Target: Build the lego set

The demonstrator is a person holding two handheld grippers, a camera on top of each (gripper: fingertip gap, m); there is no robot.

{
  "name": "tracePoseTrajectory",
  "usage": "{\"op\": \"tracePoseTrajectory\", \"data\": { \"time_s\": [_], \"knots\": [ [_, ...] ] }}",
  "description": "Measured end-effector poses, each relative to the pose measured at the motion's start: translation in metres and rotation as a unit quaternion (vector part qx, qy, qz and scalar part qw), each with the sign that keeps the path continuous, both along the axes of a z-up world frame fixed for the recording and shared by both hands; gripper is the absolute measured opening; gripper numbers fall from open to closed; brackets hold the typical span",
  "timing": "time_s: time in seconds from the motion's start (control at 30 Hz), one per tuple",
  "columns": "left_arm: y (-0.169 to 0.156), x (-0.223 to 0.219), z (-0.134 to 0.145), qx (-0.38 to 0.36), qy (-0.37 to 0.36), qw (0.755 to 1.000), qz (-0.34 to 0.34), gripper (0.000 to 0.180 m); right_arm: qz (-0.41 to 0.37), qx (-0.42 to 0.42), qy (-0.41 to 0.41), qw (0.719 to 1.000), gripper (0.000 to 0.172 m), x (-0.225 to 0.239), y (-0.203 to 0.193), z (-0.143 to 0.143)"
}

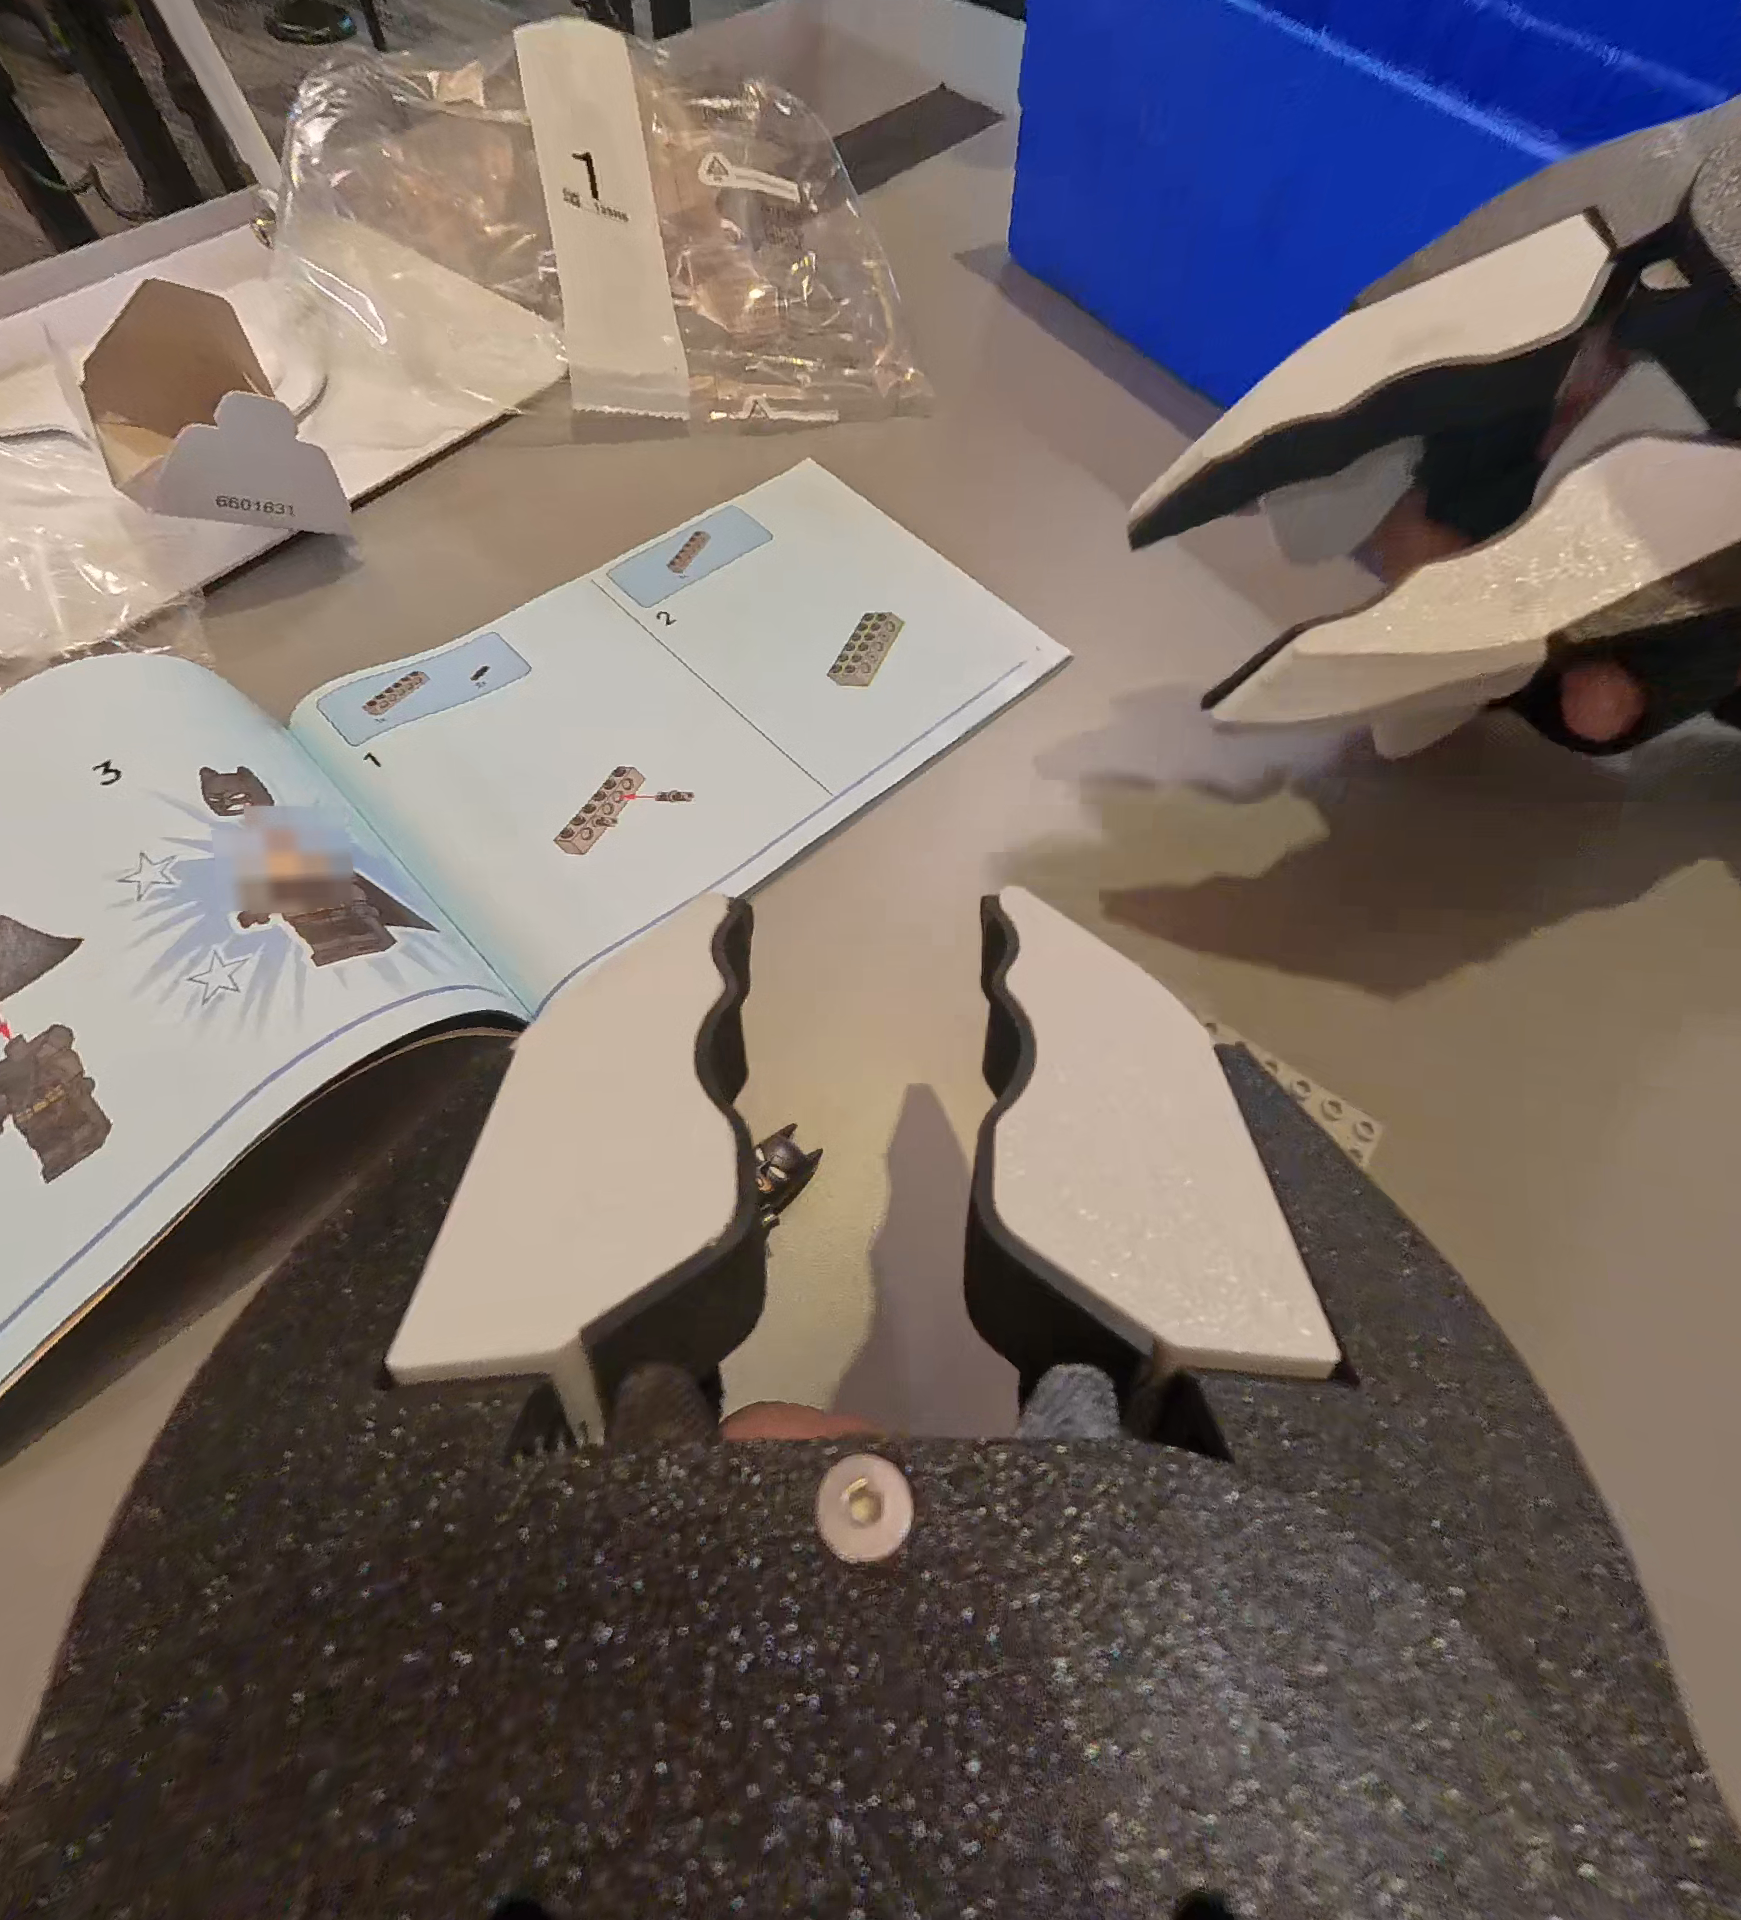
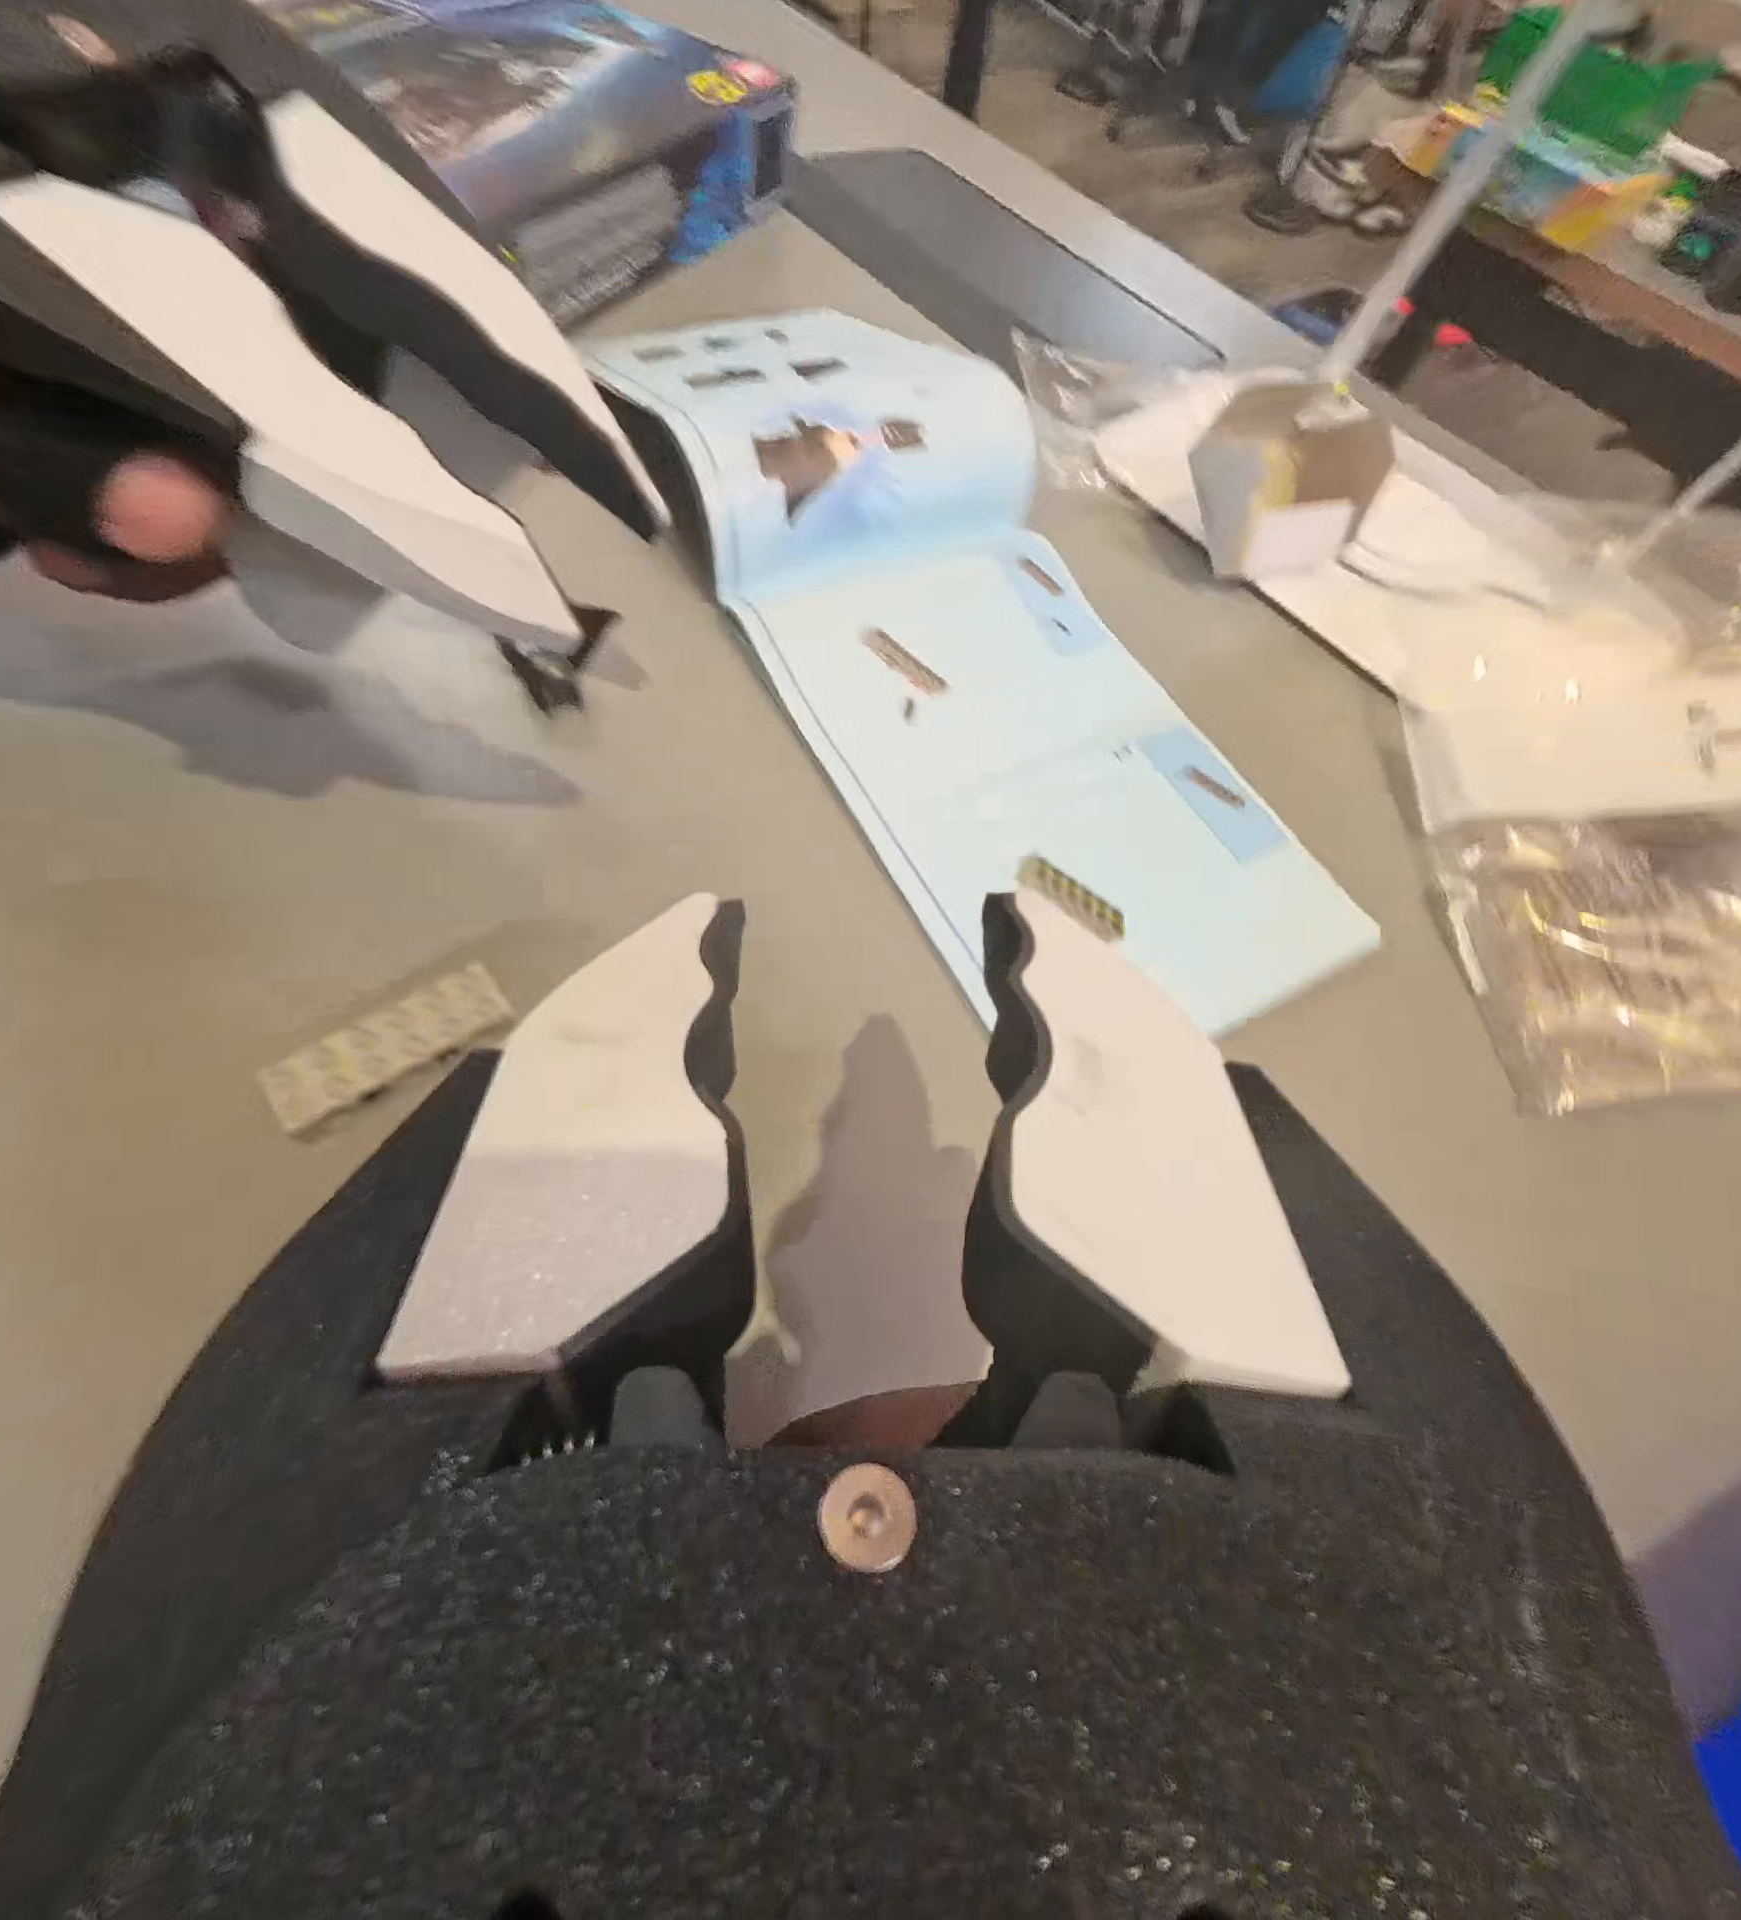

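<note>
My left gripper is open over the grey table, just off the near edge of an open instruction booklet. A small black minifigure shows below, beside the left finger's inner edge; the pads do not press on it. In the right wrist view the left gripper is open with the minifigure just under its lower fingertip. My right gripper is open with nothing between its pads, next to the booklet. It also shows open at the right of the left wrist view.
A flat grey studded plate lies on the table; it also shows at the right of the left wrist view. A blue bin stands behind. Clear plastic bags, a small open cardboard box and a dark printed box lie around. It is some 6 cm from my left tips to the small black minifigure.
</note>
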State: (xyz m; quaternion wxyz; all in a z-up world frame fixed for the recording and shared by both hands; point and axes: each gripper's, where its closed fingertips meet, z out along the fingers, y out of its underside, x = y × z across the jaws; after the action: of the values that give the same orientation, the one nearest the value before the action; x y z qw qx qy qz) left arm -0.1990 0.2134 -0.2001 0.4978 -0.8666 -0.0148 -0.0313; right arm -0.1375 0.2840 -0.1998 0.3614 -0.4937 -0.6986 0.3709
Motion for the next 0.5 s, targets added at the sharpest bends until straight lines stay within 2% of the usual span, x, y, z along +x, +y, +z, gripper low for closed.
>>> {"op": "tracePoseTrajectory", "data": {
  "time_s": [0.1,0.23,0.5],
  "knots": [
    [0.003,0.004,-0.007,-0.015,0.027,0.999,-0.012,0.044,-0.017,0.036,-0.023,0.999,0.051,0.006,0.008,-0.021],
    [0.01,0.005,-0.012,-0.044,0.062,0.997,-0.022,0.046,-0.02,0.093,-0.038,0.995,0.056,0.007,0.011,-0.03],
    [0.034,0.0,-0.005,-0.117,0.11,0.985,-0.061,0.051,-0.056,0.057,-0.061,0.995,0.057,0.004,0.025,-0.033]
  ]
}}
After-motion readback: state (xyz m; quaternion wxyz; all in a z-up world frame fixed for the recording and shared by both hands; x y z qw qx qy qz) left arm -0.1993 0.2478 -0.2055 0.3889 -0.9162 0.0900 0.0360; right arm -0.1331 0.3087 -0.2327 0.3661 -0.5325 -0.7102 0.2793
